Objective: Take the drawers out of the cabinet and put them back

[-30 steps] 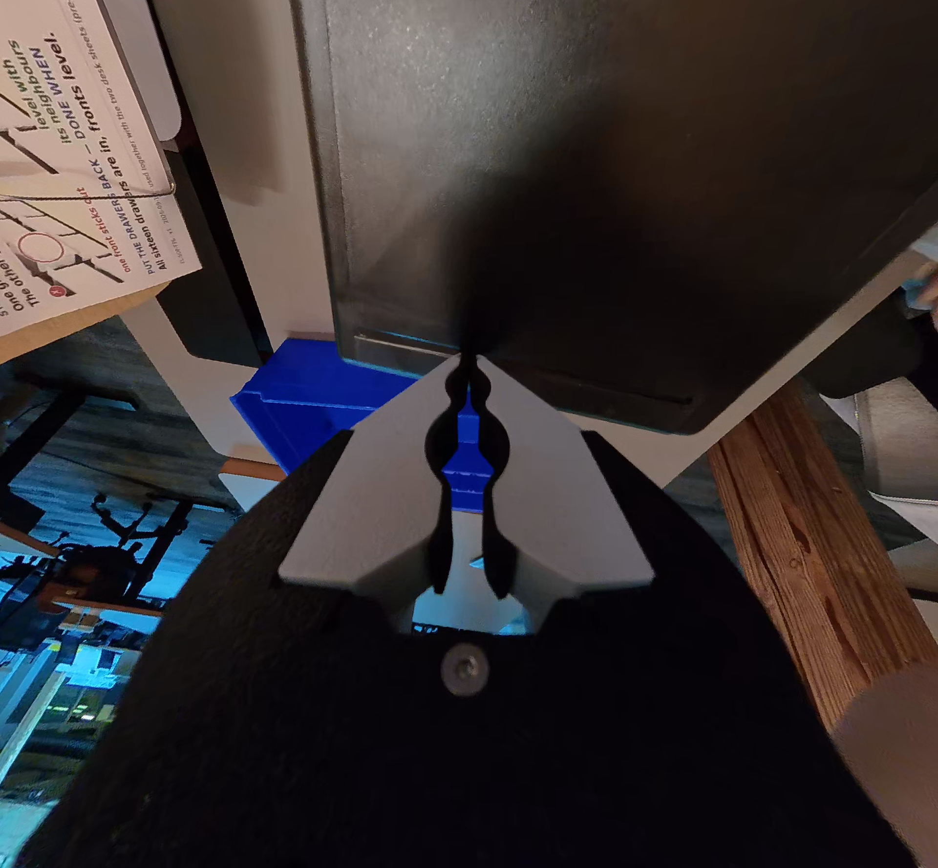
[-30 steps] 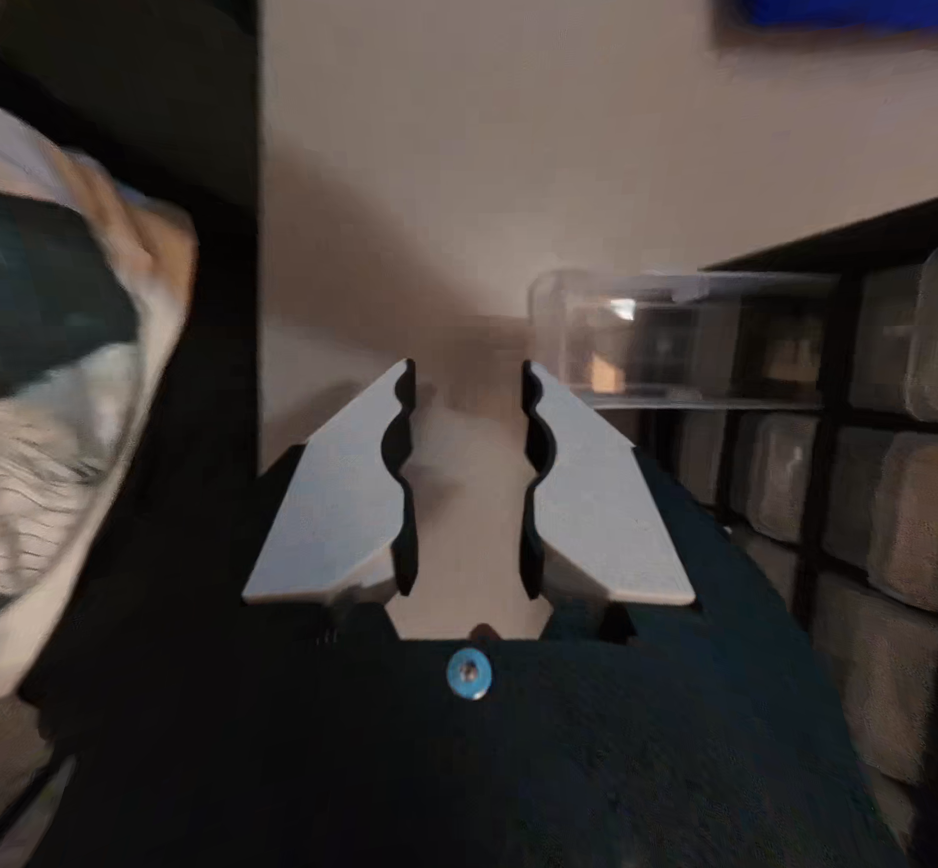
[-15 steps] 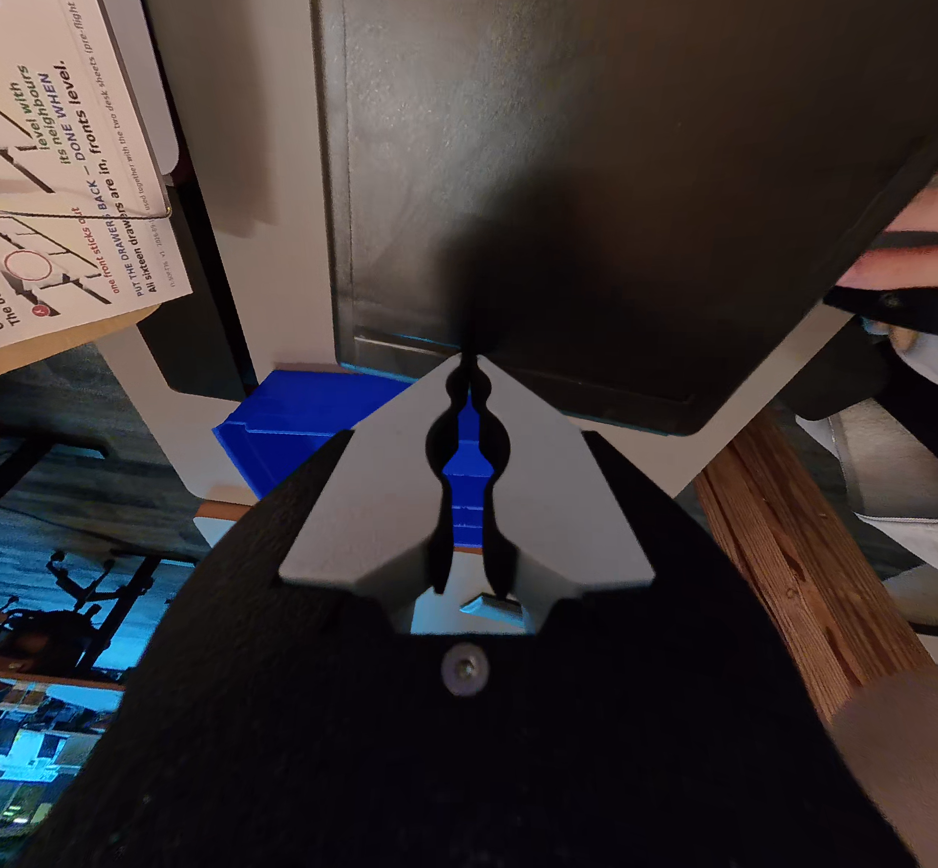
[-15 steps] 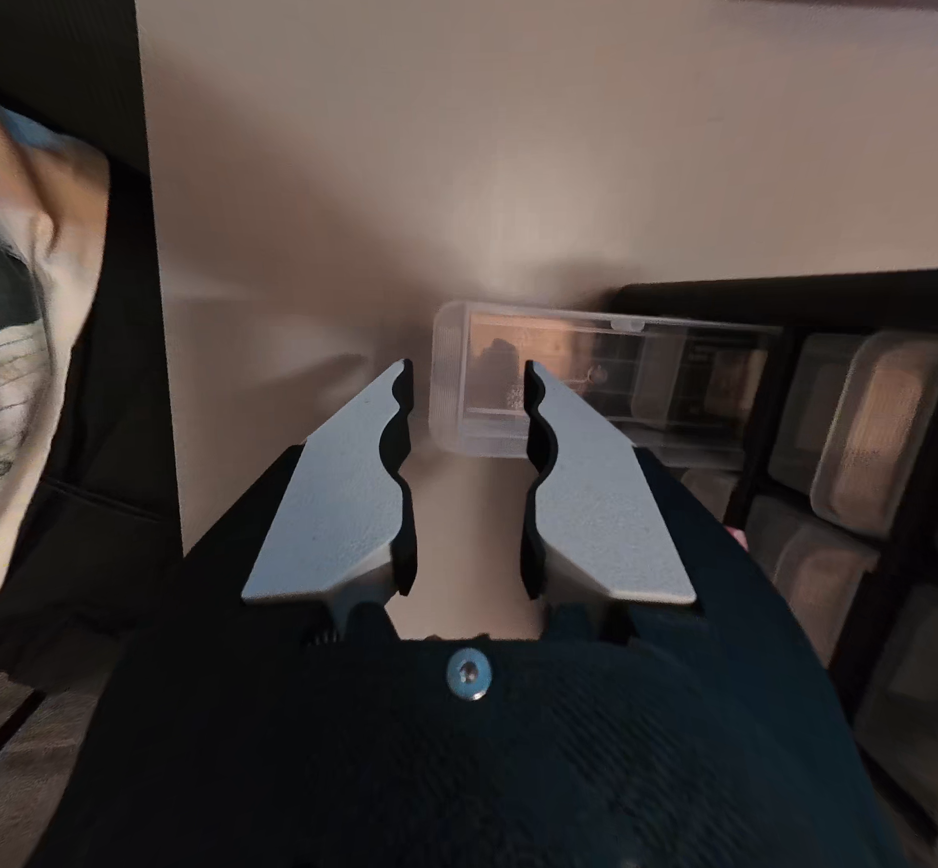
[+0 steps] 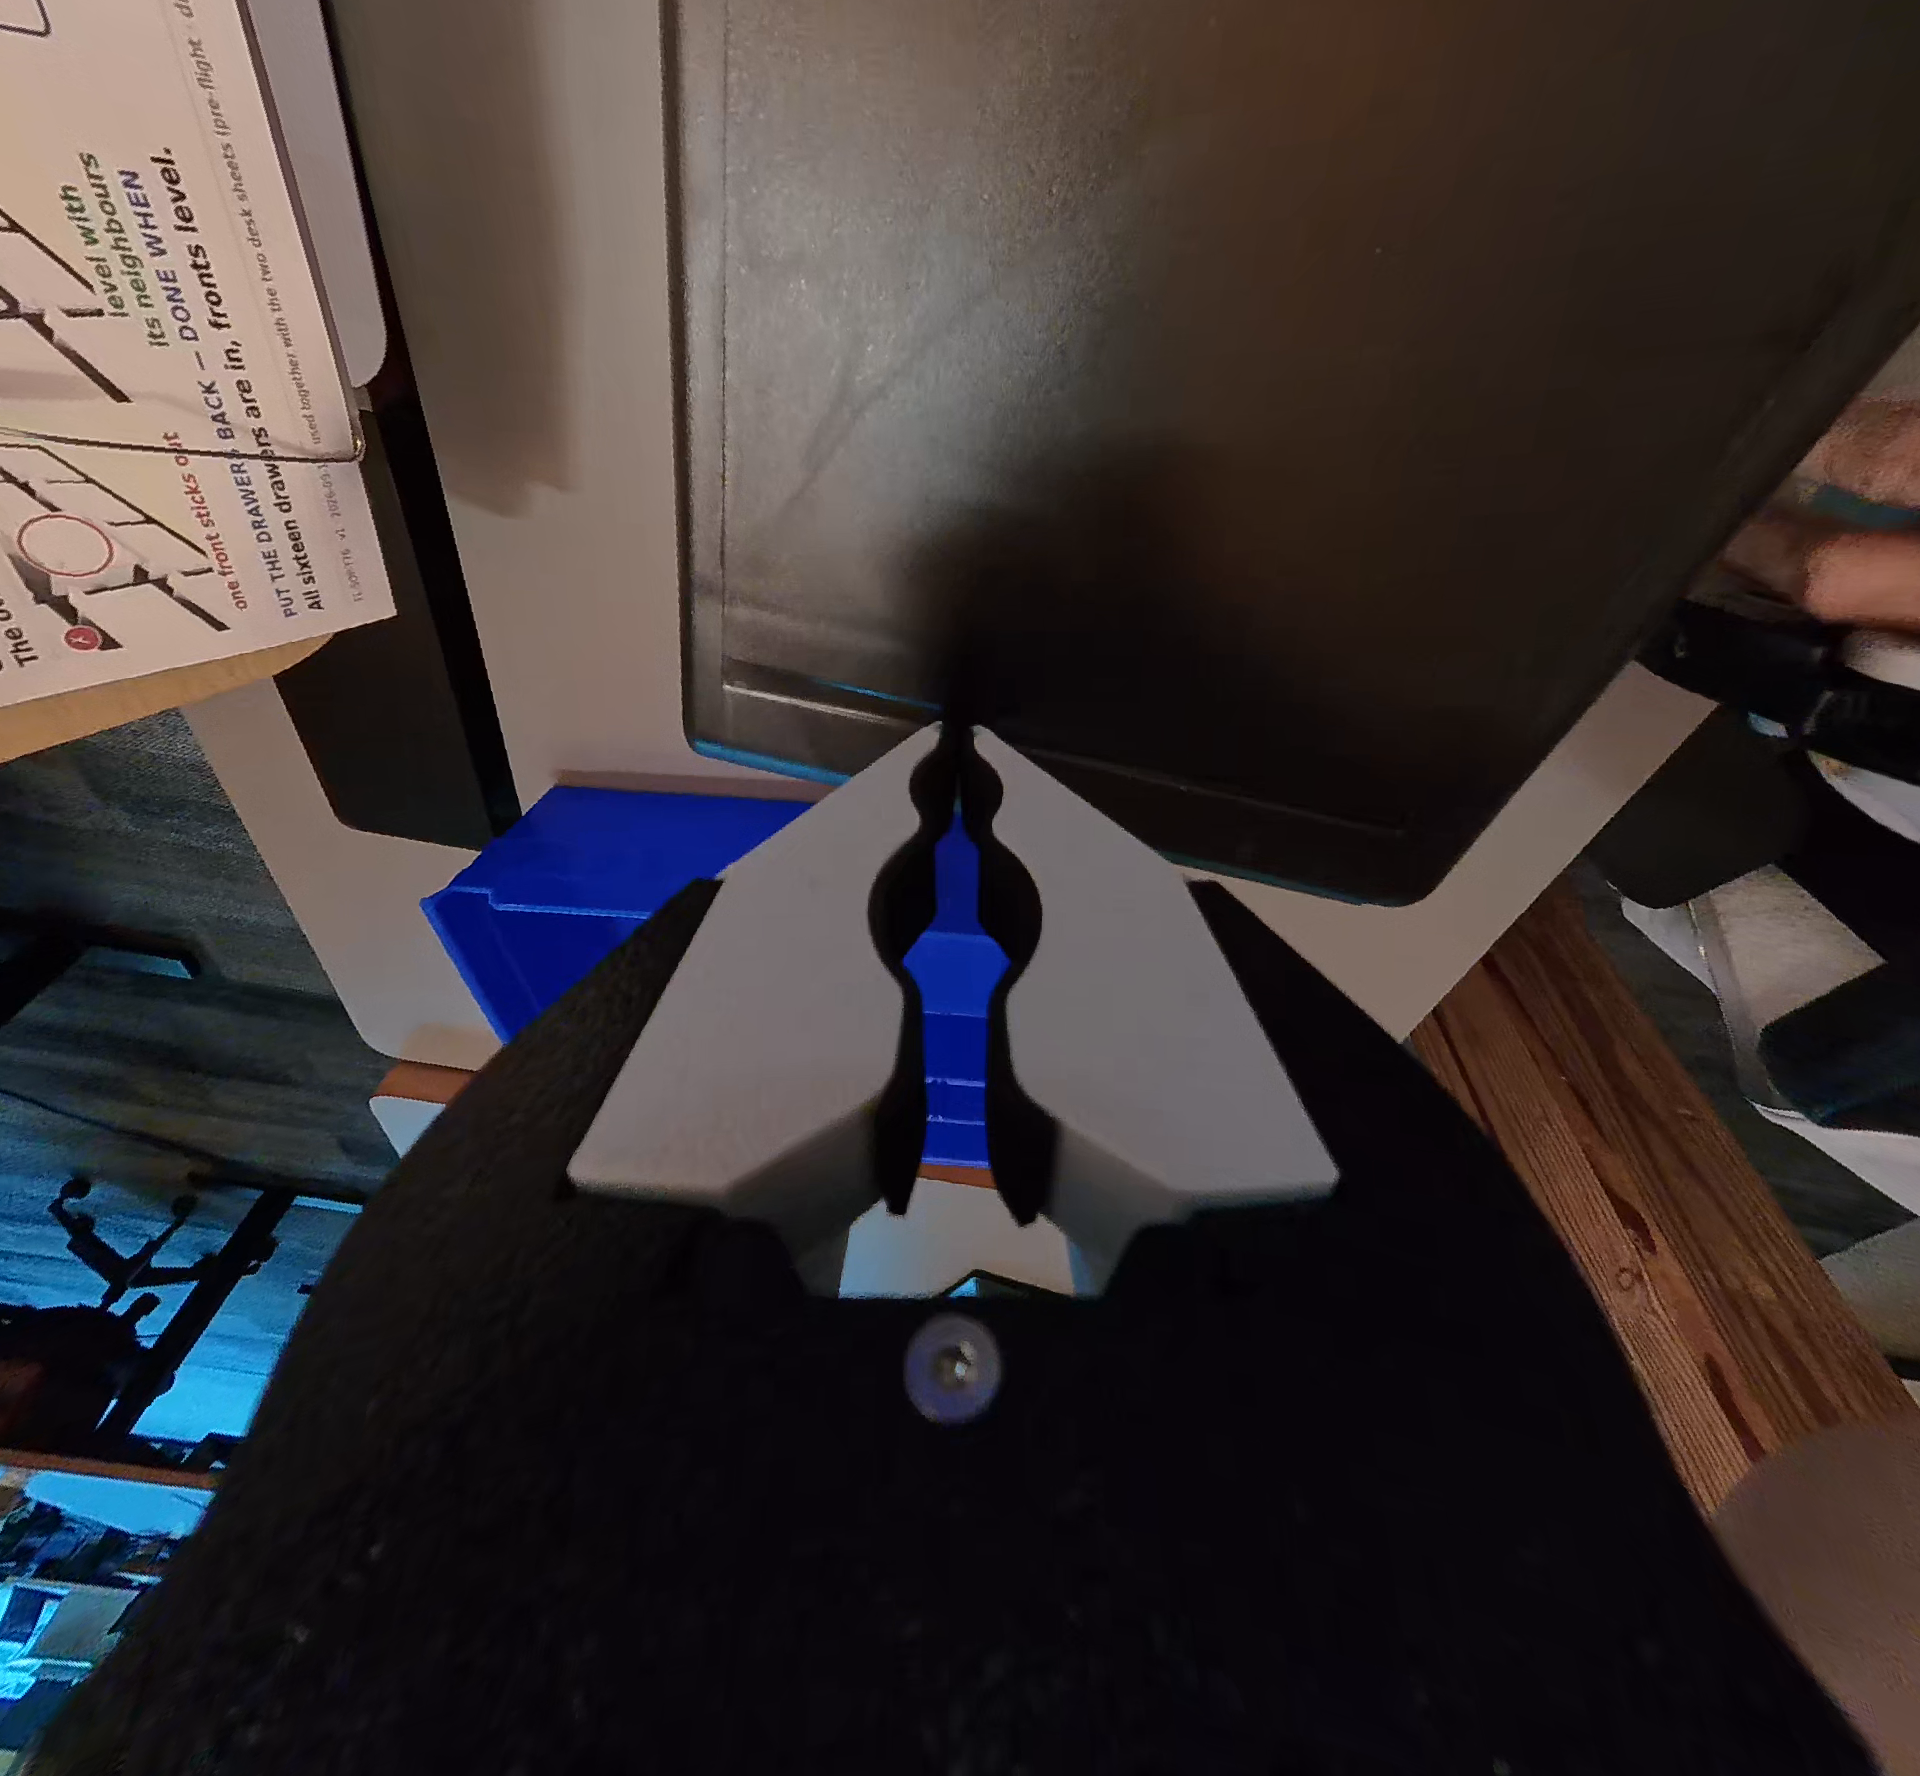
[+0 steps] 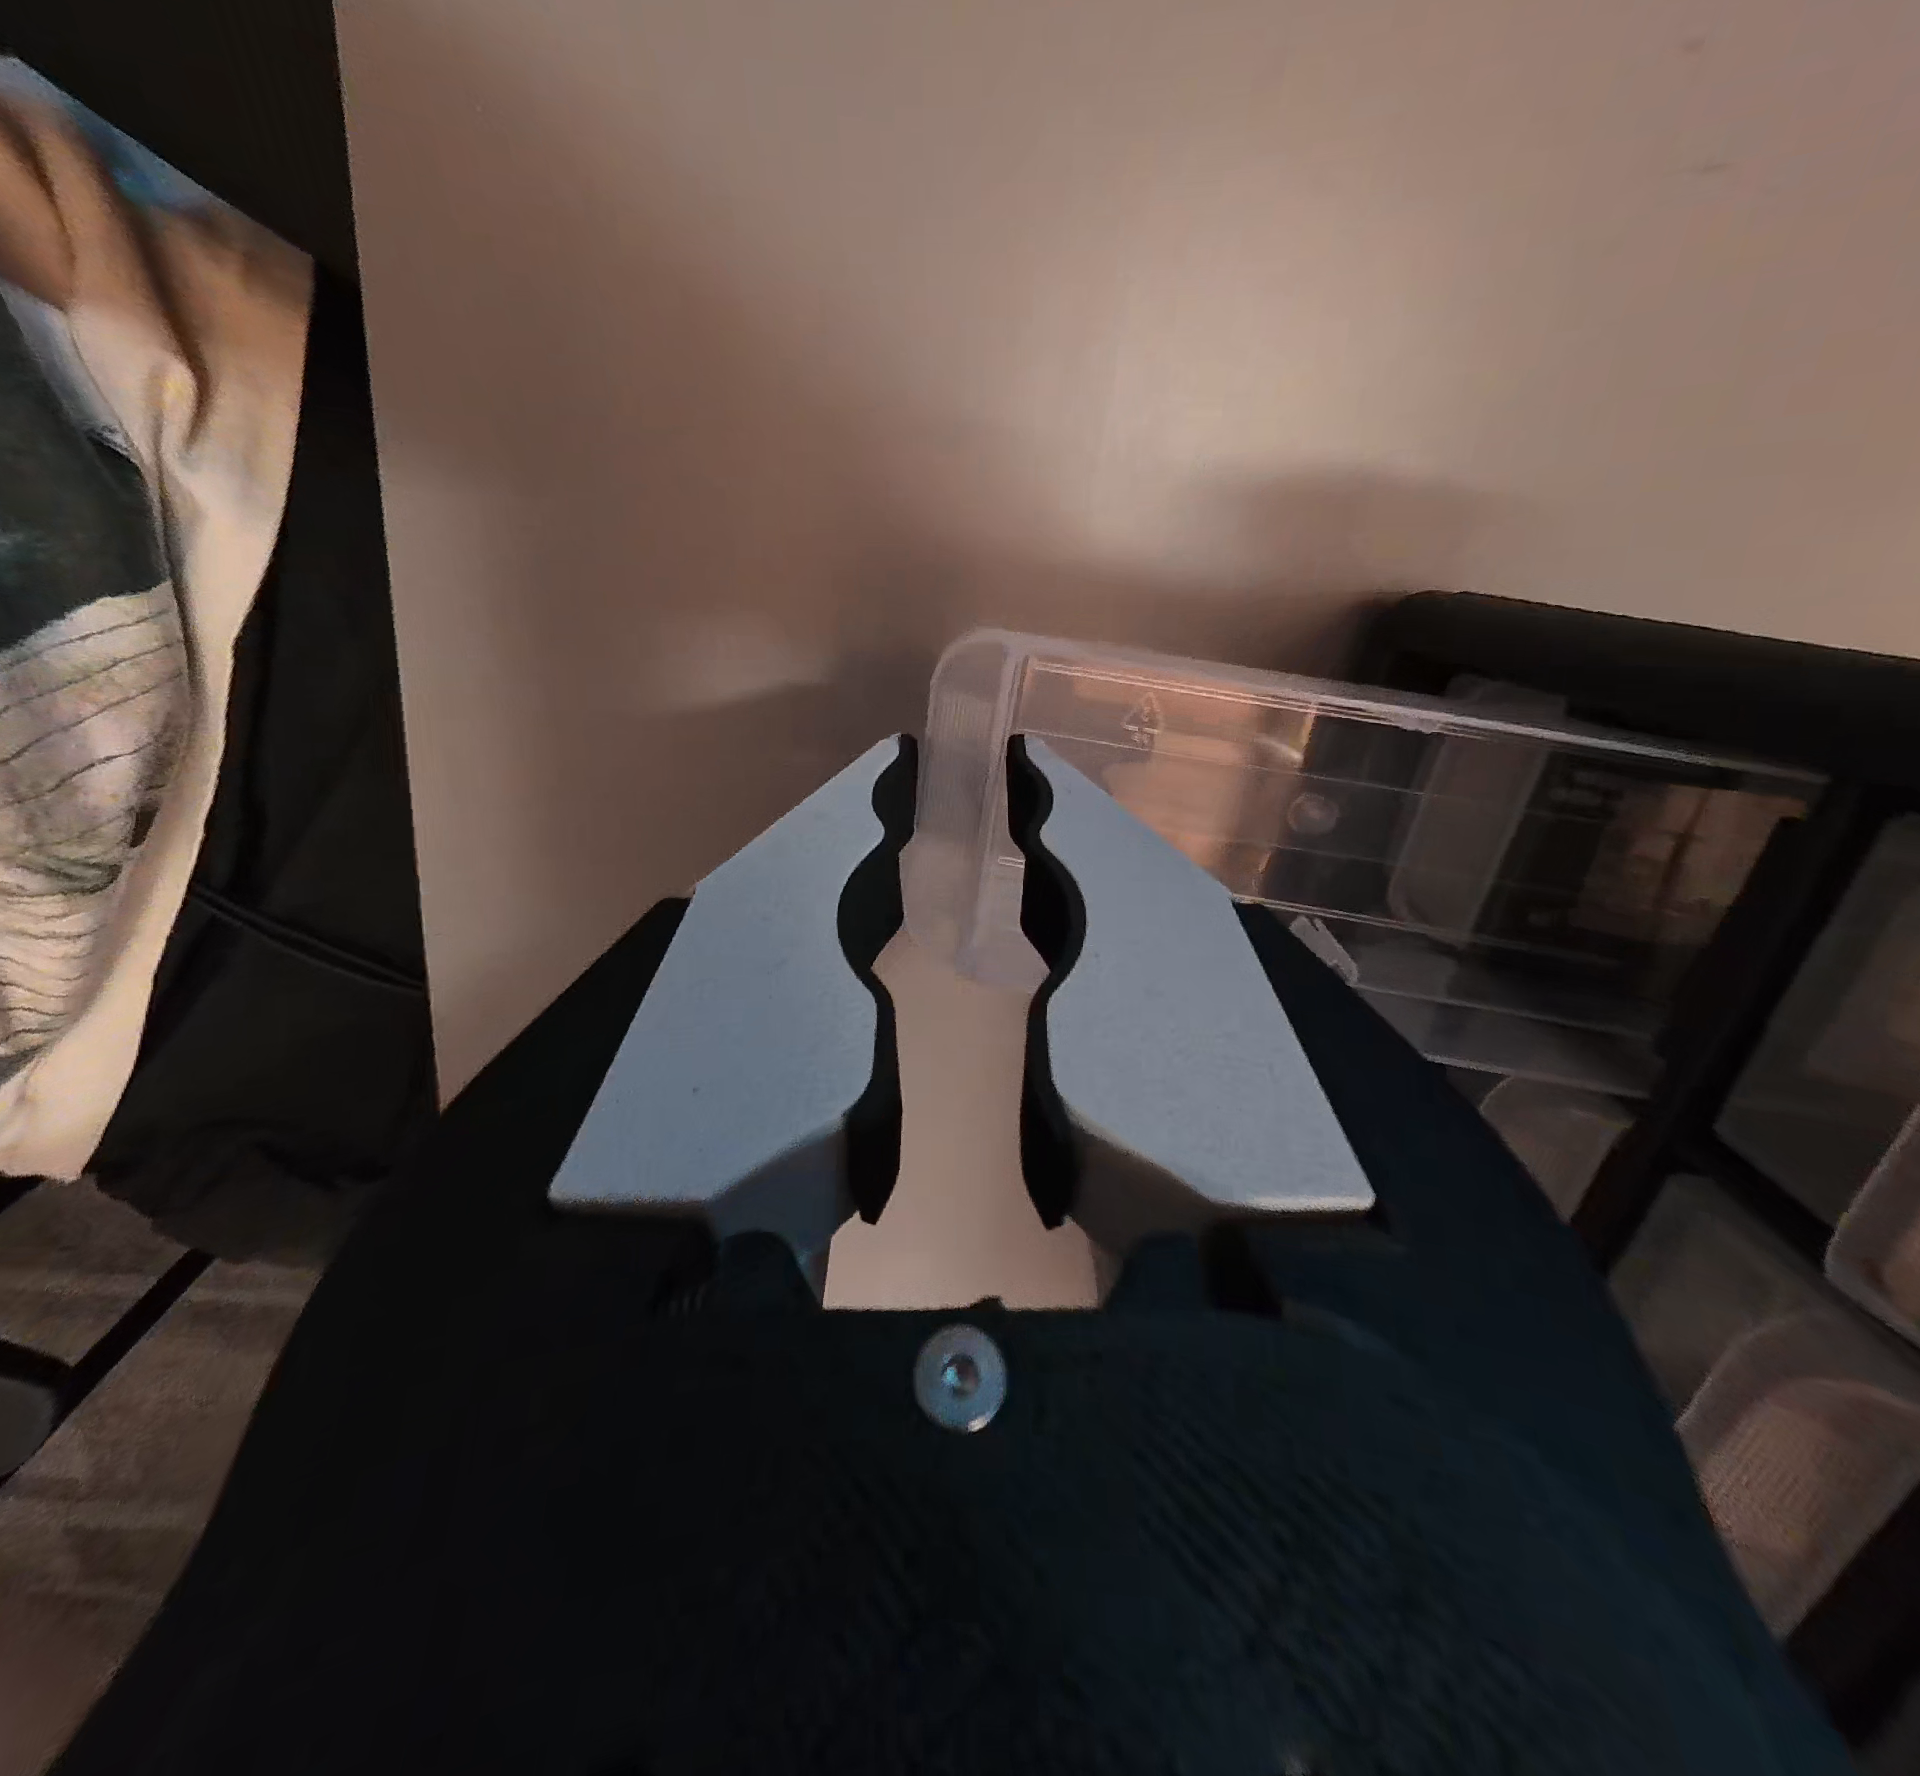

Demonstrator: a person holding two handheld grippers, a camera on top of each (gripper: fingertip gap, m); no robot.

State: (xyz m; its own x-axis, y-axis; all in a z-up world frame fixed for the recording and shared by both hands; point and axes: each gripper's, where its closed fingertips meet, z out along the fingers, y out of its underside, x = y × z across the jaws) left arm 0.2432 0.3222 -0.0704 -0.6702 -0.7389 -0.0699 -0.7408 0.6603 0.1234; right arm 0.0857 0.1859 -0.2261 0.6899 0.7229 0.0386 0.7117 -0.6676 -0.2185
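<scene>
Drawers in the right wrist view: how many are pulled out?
1. The clear drawer sticks out of the cabinet, top row, its lip between the fingers of the right tool. The other drawers sit pushed in; more may be out of frame.

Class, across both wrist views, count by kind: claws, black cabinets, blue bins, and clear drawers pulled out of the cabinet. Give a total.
Claws: 2 (left claw, right claw)
Black cabinet: 1
Blue bin: 1
Clear drawer pulled out: 1
Total: 5
</scene>
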